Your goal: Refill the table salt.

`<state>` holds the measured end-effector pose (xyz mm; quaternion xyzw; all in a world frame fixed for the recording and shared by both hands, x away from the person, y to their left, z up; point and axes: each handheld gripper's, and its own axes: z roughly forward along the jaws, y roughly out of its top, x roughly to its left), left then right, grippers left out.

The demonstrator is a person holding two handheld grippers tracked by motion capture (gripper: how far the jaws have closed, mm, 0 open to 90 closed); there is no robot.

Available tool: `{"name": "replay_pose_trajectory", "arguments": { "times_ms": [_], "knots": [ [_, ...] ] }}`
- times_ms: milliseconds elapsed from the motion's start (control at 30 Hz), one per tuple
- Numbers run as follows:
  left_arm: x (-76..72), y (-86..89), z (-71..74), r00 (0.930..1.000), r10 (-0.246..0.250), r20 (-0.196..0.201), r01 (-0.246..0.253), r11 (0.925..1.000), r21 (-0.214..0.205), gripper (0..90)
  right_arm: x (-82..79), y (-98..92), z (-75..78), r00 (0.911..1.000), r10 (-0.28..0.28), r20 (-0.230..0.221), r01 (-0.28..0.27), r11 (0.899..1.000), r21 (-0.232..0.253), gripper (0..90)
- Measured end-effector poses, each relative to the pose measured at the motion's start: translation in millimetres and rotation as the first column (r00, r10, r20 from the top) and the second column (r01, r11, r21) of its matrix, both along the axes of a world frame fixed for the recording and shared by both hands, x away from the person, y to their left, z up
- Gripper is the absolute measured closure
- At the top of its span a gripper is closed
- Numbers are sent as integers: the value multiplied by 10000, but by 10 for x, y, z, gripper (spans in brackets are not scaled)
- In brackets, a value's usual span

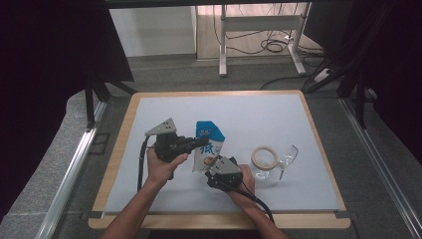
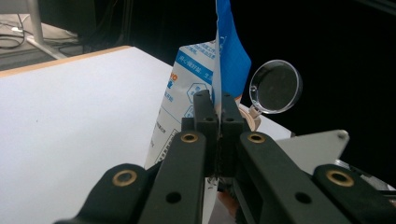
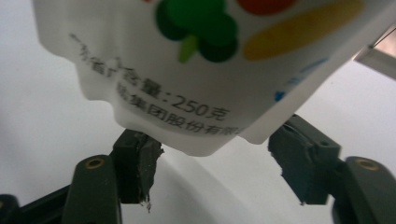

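Note:
A blue and white food pouch (image 1: 209,133) stands tilted near the middle of the table mat (image 1: 259,117). My left gripper (image 1: 201,143) comes at it from the left and is shut on the pouch's blue side seam; in the left gripper view the jaws (image 2: 215,100) pinch that seam of the pouch (image 2: 187,79). My right gripper (image 1: 213,168) sits at the pouch's lower end. In the right gripper view its jaws (image 3: 217,161) stand open on either side of the pouch's white bottom edge (image 3: 205,93), and the pads do not visibly press on it.
A roll of tape (image 1: 263,157) lies right of the pouch. Beside it a clear wine glass (image 1: 287,158) lies on its side, its round foot (image 2: 275,86) seen past the pouch. Beyond the table's wooden edge (image 1: 219,93) stand a desk frame and cables.

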<state>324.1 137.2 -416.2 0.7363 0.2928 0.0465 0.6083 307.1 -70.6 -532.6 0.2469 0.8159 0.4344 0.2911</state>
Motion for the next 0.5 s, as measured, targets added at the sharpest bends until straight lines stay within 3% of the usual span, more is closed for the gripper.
{"name": "replay_pose_trajectory", "arguments": {
  "times_ms": [100,233,500],
  "knots": [
    [20,-59,2,9999,-75,-117,75,10000,4,900,-42,-22,0,10000,48,26,-48,10000,4,412],
    [42,-139,0,9995,-209,-238,212,9997,102,900,-100,-69,-2,9986,172,-494,-154,9992,362,420],
    [81,-308,-9,9963,-696,-500,701,9975,83,900,-245,-198,16,9958,328,-858,-265,9969,745,419]
  ]
}}
